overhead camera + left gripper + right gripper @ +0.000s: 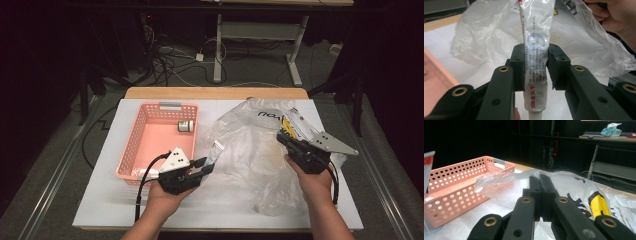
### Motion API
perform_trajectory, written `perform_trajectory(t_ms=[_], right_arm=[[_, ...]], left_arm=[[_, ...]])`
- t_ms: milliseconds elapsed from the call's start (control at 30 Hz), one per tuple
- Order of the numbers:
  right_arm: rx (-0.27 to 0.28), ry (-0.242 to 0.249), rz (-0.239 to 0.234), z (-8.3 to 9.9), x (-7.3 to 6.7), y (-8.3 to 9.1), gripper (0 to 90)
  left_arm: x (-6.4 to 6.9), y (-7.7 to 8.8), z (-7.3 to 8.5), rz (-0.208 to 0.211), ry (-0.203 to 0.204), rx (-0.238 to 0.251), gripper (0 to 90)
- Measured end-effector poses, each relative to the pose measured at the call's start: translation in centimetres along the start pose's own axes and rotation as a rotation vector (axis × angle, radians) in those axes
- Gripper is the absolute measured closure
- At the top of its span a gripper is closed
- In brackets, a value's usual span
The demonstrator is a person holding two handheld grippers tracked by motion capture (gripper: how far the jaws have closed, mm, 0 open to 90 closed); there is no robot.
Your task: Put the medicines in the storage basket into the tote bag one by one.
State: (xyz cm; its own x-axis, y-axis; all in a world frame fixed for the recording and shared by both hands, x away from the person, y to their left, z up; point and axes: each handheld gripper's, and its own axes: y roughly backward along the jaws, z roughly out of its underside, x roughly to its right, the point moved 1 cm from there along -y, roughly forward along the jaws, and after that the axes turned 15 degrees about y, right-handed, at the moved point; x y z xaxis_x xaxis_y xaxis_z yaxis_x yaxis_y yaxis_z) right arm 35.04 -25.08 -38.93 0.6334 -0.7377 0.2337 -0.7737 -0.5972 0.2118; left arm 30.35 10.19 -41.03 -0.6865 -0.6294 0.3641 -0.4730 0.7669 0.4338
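Your left hand-held gripper [535, 66] has its jaws partly closed around a white ointment tube [536, 45], the pads pressing on both flat sides about midway along its printed body; in the left gripper view the tube runs straight between the jaws, its cap end toward the camera and its crimped red-edged end pointing away. In the high view that left hand-held gripper [206, 167] sits just beside the near right corner of the pink basket [131, 150], with the tube [215, 152] reaching from the jaws toward the clear plastic bag [250, 145], between basket and bag above the white surface [100, 200]. Your right hand-held gripper [543, 188] has its jaws fully closed, pinching a fold of the plastic bag [506, 185] at its rim; in the high view the right hand-held gripper [285, 140] holds the bag's right side. A yellow item [599, 206] lies inside the bag, and a small green-labelled container [185, 126] rests in the basket's far right corner.
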Motion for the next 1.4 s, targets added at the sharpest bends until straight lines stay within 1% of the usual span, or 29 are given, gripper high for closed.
perform_trajectory(t_ms=[133,200,367,467,567,667,800,1000,1167,1233,1333,1400], right_arm=[[0.0,0.003,-0.002,0.0,0.0,0.0,90.0],[-0.001,0.002,-0.003,0.0,0.0,0.0,90.0],[-0.006,0.003,-0.006,0.1,-0.2,-0.1,90.0],[-0.01,0.001,-0.005,0.1,-0.3,-0.2,90.0],[-0.01,0.013,-0.008,0.2,-0.3,-0.2,90.0],[-0.011,0.01,-0.009,0.1,-0.4,-0.2,90.0],[-0.009,0.014,-0.008,0.1,-0.4,-0.2,90.0],[-0.012,0.007,-0.01,0.1,-0.4,-0.2,90.0],[-0.009,0.013,-0.011,0.1,-0.4,-0.2,90.0],[-0.005,0.011,-0.01,0.0,-0.4,-0.1,90.0],[-0.001,0.009,-0.009,-0.1,-0.3,0.0,90.0],[0.002,0.011,-0.009,-0.1,-0.2,0.1,90.0]], left_arm=[[0.4,-0.8,0.4,0.006,-0.006,-0.021,67.6],[0.6,-1.2,0.6,0.016,-0.005,-0.032,67.6],[0.9,-1.9,0.9,0.019,-0.012,-0.051,67.5],[1.1,-2.3,1.2,0.012,-0.015,-0.063,67.6],[1.2,-2.8,1.5,0.01,-0.02,-0.079,67.6],[1.2,-3.2,1.7,0.008,-0.023,-0.09,67.6],[1.2,-3.8,1.8,-0.005,-0.016,-0.102,67.6],[1.2,-4.2,1.5,-0.015,-0.025,-0.098,67.6],[1.2,-4.9,0.6,-0.021,-0.026,-0.089,67.6],[1.3,-5.3,0.3,-0.017,-0.024,-0.083,67.6],[1.5,-5.9,-0.2,0.008,-0.02,-0.072,67.6],[1.8,-6.4,-0.5,0.01,-0.028,-0.072,67.5]])
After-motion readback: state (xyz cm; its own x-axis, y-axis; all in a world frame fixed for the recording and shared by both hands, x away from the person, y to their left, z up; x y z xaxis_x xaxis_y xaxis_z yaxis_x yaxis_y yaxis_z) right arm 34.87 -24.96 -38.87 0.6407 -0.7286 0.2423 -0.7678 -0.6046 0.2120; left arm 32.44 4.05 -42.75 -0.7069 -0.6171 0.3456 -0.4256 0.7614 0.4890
